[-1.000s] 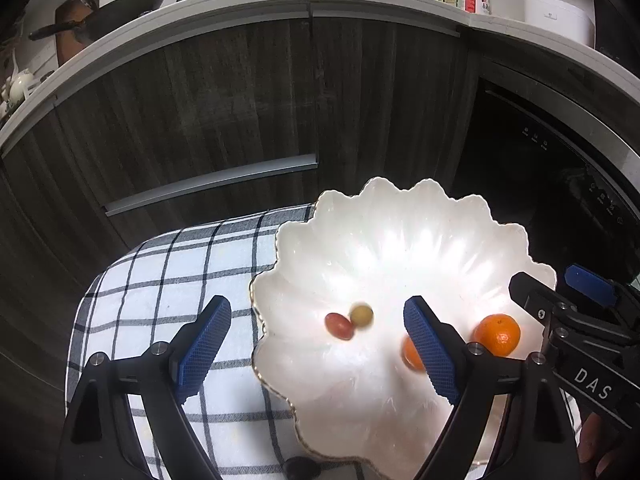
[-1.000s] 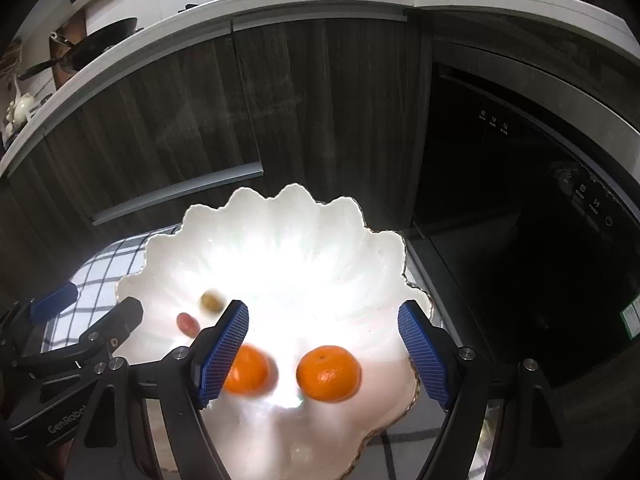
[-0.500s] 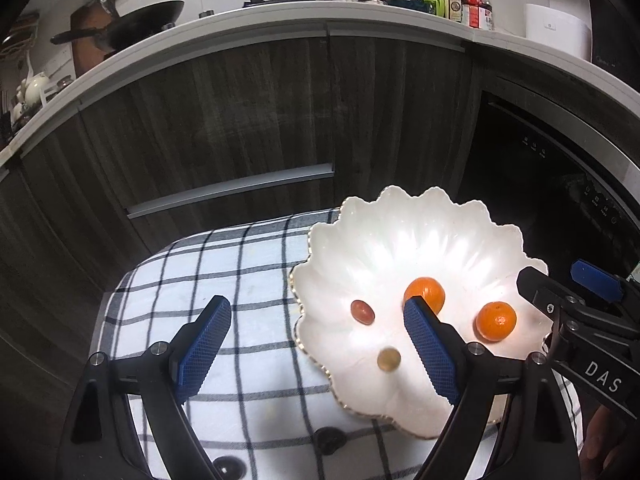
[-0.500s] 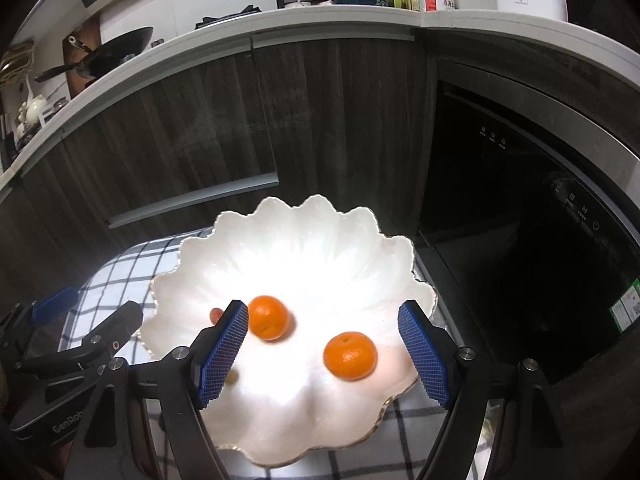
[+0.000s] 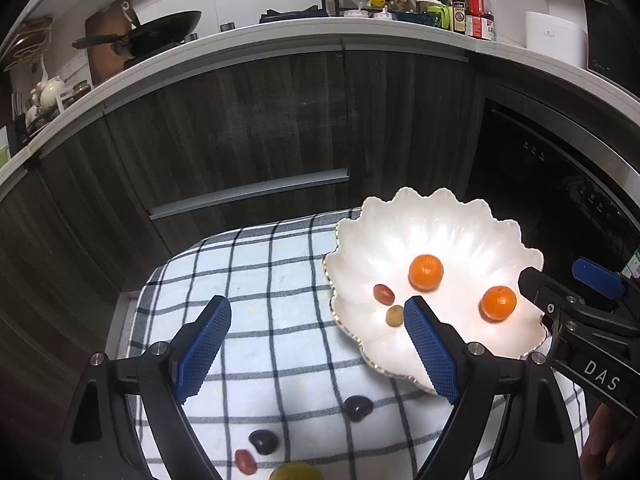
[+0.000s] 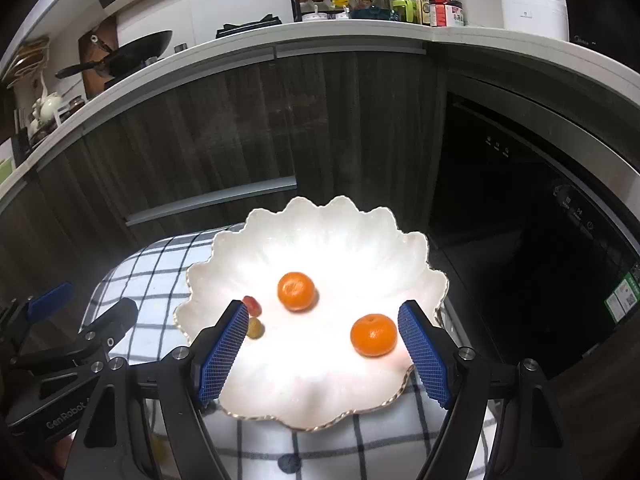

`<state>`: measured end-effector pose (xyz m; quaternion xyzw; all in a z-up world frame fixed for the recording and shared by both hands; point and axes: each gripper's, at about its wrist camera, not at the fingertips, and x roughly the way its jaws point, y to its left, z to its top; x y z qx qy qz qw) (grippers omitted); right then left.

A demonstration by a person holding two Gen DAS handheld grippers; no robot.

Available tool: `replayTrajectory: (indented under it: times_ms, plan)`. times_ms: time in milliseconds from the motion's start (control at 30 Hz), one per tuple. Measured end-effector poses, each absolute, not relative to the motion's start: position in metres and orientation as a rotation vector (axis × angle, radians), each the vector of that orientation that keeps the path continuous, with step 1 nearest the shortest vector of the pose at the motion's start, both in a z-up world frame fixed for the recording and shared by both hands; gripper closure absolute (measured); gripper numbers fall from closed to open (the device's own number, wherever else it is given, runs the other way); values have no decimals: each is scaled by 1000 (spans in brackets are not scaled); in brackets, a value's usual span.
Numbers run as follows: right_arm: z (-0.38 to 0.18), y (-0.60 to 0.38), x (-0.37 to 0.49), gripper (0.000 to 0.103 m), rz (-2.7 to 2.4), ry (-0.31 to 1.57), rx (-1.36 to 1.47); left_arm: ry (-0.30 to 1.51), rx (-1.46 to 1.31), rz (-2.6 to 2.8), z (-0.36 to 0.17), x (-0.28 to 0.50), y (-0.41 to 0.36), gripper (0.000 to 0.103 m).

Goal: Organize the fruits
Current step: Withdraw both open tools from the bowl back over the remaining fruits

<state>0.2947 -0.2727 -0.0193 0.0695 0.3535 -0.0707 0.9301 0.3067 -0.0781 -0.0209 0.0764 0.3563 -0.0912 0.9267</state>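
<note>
A white scalloped bowl [image 5: 460, 224] [image 6: 340, 224] sits on a checked cloth [image 5: 256, 280] [image 6: 160, 268]. It holds two oranges [image 5: 426, 272] [image 5: 498, 303], a red grape [image 5: 384, 294] and a green grape [image 5: 394, 315]; the oranges also show in the right wrist view [image 6: 296, 291] [image 6: 373, 335]. Two dark fruits [image 5: 357, 408] [image 5: 263, 441], a red grape [image 5: 245, 461] and a green fruit [image 5: 294, 474] lie on the cloth. My left gripper [image 5: 316, 354] is open and empty above the cloth. My right gripper [image 6: 322, 354] is open and empty above the bowl.
Dark wood cabinets [image 5: 248, 120] with a drawer handle [image 5: 248, 192] stand behind. A black appliance [image 6: 520, 220] is at right. The counter [image 5: 280, 36] carries a wok [image 5: 160, 32] and bottles [image 5: 460, 4].
Both grippers have pulled back and up from the bowl, so more cloth and the loose fruits show. One orange and the green grape rolled inside the bowl.
</note>
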Motion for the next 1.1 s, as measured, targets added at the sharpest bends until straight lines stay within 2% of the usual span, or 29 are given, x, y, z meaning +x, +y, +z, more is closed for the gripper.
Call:
replayTrajectory:
  times_ms: [1100]
  plan:
    - [-30, -233, 236, 25, -102, 716, 84, 773, 128, -151, -45, 236, -37, 14]
